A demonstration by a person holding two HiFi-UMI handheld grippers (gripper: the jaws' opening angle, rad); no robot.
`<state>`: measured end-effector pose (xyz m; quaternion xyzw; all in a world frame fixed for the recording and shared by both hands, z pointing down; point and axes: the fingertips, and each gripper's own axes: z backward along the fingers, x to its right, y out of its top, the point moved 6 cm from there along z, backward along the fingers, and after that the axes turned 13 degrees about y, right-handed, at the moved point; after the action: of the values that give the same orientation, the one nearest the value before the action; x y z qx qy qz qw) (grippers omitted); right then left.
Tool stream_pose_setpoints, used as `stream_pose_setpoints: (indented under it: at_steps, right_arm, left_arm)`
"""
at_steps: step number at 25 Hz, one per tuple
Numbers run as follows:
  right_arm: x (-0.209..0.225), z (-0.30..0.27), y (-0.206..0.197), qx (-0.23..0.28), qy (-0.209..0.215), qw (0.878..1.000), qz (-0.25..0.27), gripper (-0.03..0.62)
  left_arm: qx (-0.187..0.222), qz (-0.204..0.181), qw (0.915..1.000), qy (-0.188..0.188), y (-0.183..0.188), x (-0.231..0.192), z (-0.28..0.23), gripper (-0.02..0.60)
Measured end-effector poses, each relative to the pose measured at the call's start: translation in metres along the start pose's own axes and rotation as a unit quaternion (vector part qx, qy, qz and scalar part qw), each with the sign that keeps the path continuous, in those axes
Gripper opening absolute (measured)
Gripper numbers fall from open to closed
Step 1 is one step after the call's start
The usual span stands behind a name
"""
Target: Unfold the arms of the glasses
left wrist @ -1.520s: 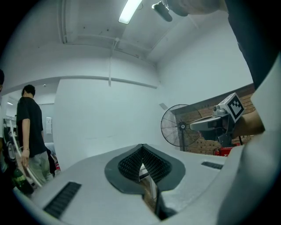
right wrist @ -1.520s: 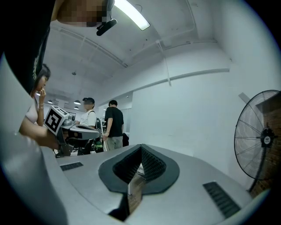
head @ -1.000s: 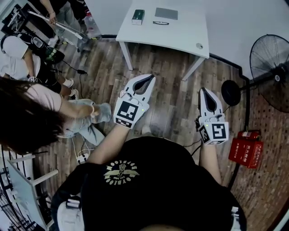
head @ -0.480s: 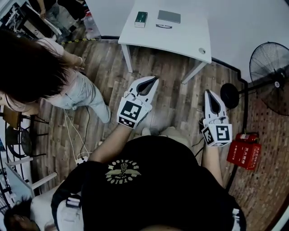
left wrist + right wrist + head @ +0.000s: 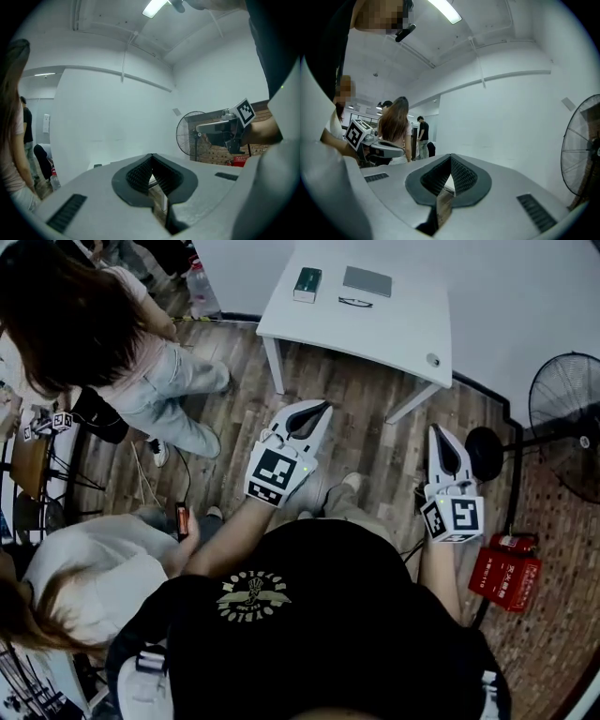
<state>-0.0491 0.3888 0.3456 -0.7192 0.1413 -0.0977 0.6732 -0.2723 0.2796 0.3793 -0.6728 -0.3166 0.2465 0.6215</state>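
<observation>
The glasses lie folded, dark-framed, on the far part of a white table, well ahead of both grippers. My left gripper is held over the wood floor short of the table, shut with nothing between its jaws. My right gripper is beside it on the right, also shut and empty. In the left gripper view the jaws meet at their tips, and the right gripper shows to the side. The right gripper view shows closed jaws and the left gripper.
A green box and a flat grey case lie on the table near the glasses. A standing fan and a red box are on the right. A long-haired person stands left; another person is near my left side.
Both grippers have moved a little forward toward the table. The long-haired person has walked toward the upper left, and another person has come into view at the lower left.
</observation>
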Motion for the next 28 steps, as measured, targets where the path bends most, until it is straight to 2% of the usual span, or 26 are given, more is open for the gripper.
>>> stream_pose_setpoints:
  at_steps: [10,20,28]
  right_arm:
    - [0.038,-0.039,-0.002,-0.009,0.016,1.000,-0.008,-0.002]
    - [0.059,-0.044,-0.021,-0.032,0.005,0.999,-0.014,-0.002]
    - [0.076,-0.053,-0.031,-0.044,0.015,0.999,-0.021,-0.002]
  left_arm:
    - [-0.019,0.007,0.9998,0.007,-0.001,-0.011,-0.039,0.006]
    - [-0.005,0.025,0.9996,0.007,-0.008,-0.010,-0.070,0.006]
    - [-0.022,0.034,0.9992,0.003,-0.021,-0.004,-0.091,0.006]
